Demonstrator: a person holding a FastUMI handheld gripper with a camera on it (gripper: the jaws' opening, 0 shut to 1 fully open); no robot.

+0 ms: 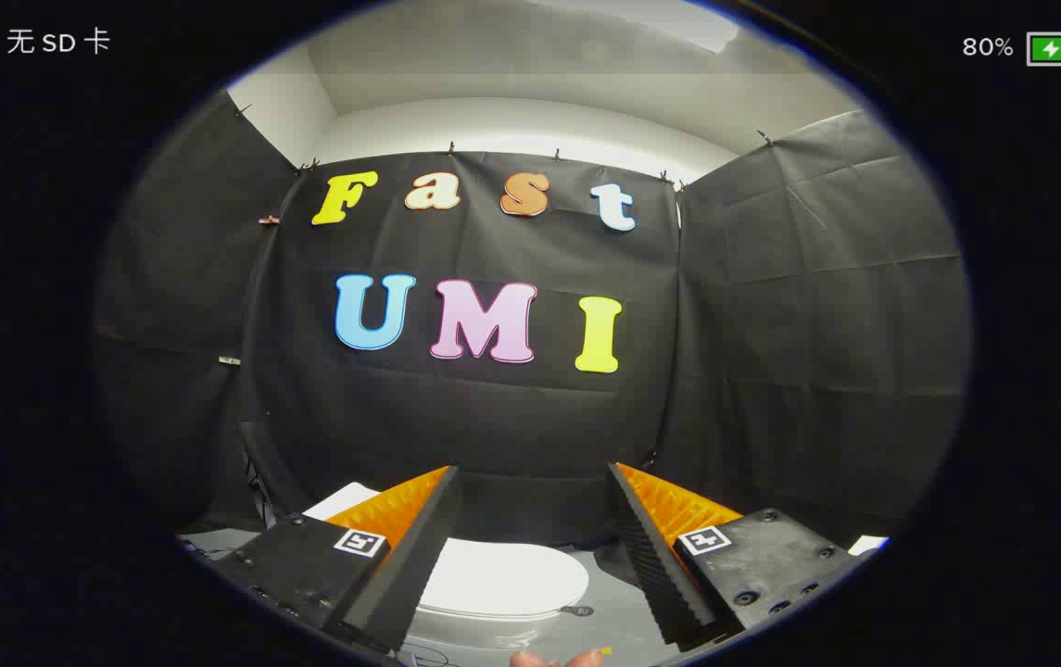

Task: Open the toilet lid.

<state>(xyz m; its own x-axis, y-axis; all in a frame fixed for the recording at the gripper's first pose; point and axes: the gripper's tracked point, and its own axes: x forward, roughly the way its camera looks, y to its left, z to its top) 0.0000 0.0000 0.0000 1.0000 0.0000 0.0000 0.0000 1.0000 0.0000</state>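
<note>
A white toilet lid point(502, 579) lies flat and closed below, seen between and just beyond my two fingers. My gripper point(535, 482) hovers above it, open, with a wide gap and nothing between the orange-and-black fingers point(419, 547). The fingers point toward the black cloth wall, and the lid's near part is partly hidden behind the left finger.
Black cloth walls point(771, 352) close the booth in ahead and on both sides. A grey floor point(604, 621) surrounds the toilet. Fingertips of a person's hand point(553, 660) show below the toilet lid. A white object point(345, 500) lies beyond the left finger.
</note>
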